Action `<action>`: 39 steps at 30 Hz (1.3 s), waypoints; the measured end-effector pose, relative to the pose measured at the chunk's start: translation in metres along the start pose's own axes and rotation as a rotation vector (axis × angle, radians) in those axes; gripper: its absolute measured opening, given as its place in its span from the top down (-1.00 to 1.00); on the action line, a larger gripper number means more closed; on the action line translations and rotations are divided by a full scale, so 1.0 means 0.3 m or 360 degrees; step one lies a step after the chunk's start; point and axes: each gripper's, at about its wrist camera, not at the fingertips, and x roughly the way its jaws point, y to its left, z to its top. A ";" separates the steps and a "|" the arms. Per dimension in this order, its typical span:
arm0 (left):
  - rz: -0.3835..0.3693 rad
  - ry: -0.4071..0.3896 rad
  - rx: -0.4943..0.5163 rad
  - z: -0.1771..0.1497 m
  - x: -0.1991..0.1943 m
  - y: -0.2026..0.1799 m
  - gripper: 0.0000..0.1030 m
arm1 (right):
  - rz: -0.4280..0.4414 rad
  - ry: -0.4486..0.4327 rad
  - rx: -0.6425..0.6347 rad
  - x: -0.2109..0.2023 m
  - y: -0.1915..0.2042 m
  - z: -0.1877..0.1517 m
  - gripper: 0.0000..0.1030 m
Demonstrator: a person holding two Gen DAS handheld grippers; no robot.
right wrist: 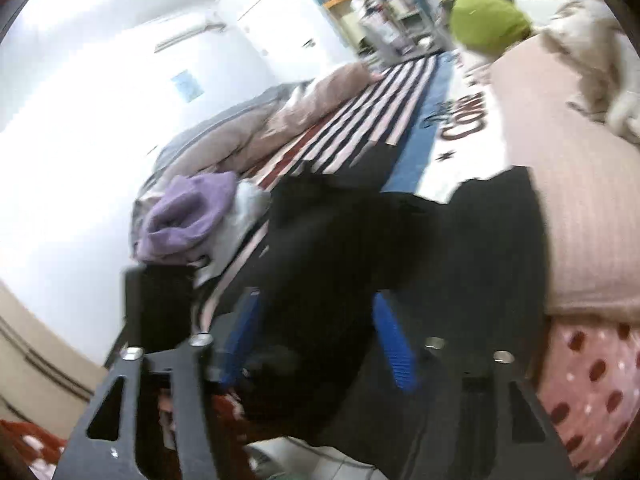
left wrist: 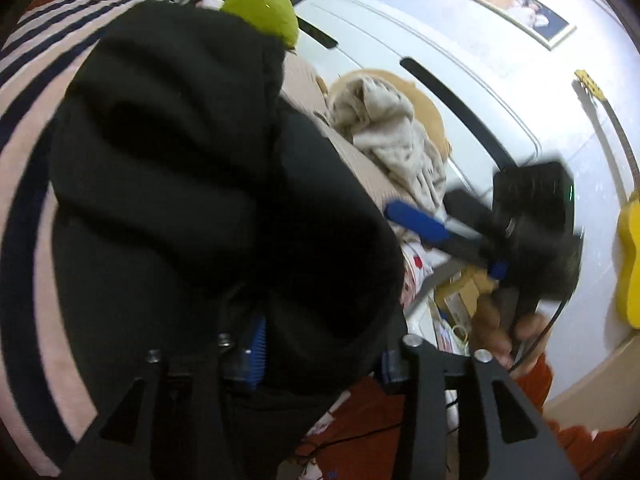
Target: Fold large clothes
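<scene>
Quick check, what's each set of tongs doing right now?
Left tongs: shut on the black garment.
Right tongs: black garment between the blue pads; whether they are clamped cannot be told.

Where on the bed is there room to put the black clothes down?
Bare room: the pink-and-navy striped blanket, between the purple bundle and the white printed sheet. Crowded: the pink ribbed cover carries a crumpled beige garment.
</scene>
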 end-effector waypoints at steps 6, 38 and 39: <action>-0.0012 0.0017 0.0091 -0.016 -0.063 -0.044 -0.32 | -0.0040 0.0275 -0.0069 0.218 0.074 0.041 -0.42; 0.0139 -0.0137 -0.0092 -0.077 -0.203 0.101 -0.68 | -0.0285 -0.0380 -0.0037 -0.027 0.099 -0.088 1.00; 0.0121 -0.0114 -0.0088 -0.065 -0.186 0.089 -0.69 | -0.0305 -0.0409 -0.0020 -0.070 0.086 -0.093 1.00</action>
